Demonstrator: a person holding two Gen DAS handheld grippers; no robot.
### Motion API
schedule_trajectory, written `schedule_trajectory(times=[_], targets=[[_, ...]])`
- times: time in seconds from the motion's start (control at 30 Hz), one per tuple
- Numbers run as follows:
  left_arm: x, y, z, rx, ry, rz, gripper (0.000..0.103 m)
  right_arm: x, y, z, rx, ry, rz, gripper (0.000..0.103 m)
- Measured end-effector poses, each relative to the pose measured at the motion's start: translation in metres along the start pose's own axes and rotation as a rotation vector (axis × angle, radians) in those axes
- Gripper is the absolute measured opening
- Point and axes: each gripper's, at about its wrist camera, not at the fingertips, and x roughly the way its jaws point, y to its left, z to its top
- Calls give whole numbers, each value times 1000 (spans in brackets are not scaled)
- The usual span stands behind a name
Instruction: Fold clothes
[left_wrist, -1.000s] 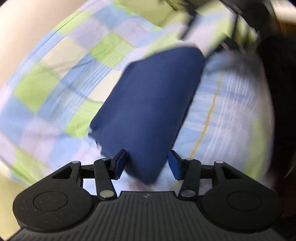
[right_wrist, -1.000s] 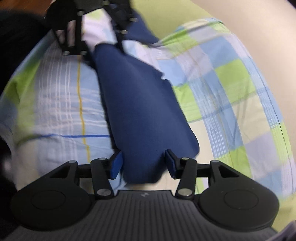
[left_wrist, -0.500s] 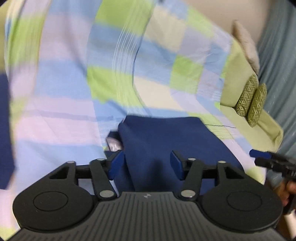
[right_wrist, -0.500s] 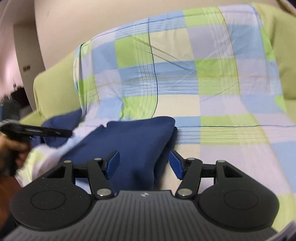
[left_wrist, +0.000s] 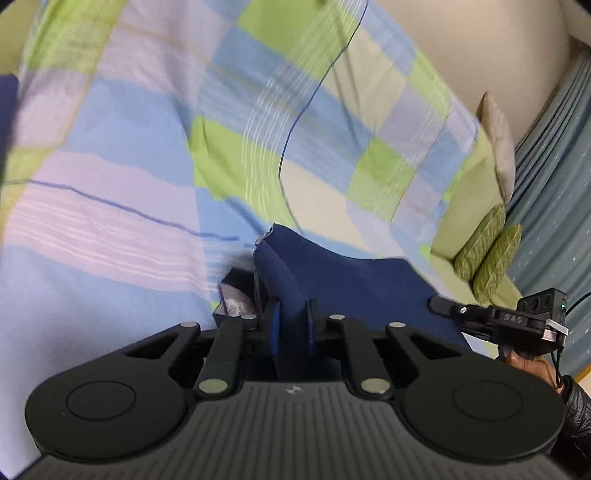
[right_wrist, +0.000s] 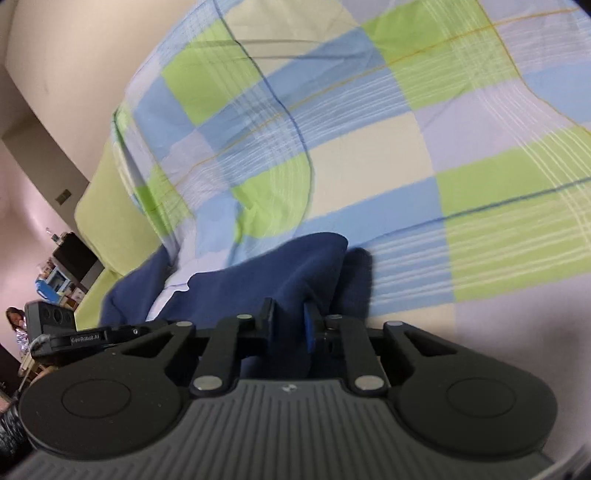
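A navy blue garment (left_wrist: 354, 284) lies bunched on a sofa draped with a checked sheet (left_wrist: 122, 206). My left gripper (left_wrist: 293, 312) is at one end of it. Its jaws are closing and the blue pads pinch a raised fold of the navy cloth. In the right wrist view the same garment (right_wrist: 266, 273) runs off to the left. My right gripper (right_wrist: 289, 314) is closing on its other end, with a fold pressed between the pads. Each gripper shows in the other's view: the right one (left_wrist: 443, 306) held by a hand (left_wrist: 532, 365), and the left gripper's body (right_wrist: 85, 338).
The blue, green and cream sheet (right_wrist: 369, 155) covers the seat and backrest of a green sofa (right_wrist: 99, 206). Two green patterned cushions (left_wrist: 487, 258) lean at the sofa's right end, beside a grey-blue curtain (left_wrist: 554, 192). Shelves and clutter (right_wrist: 55, 280) stand in the room at far left.
Both views have rolled upright and swung to face the sofa back. Both pairs of jaws have narrowed from wide apart to pinching folds of the navy garment.
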Motion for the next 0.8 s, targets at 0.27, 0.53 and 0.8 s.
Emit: schedule_trajectory(times=[0.27,0.53,0.8], targets=[[17,17,-3,-39,46,85,40,18,-22,-9,-17,48,-63,24],[-18,-51,-10,235,29,301,38,-41,67,-31,-336,-98,-199,27],[-20,-91,-35,322,81,321,39,-54,121,-97,-497,-47,-246,32]])
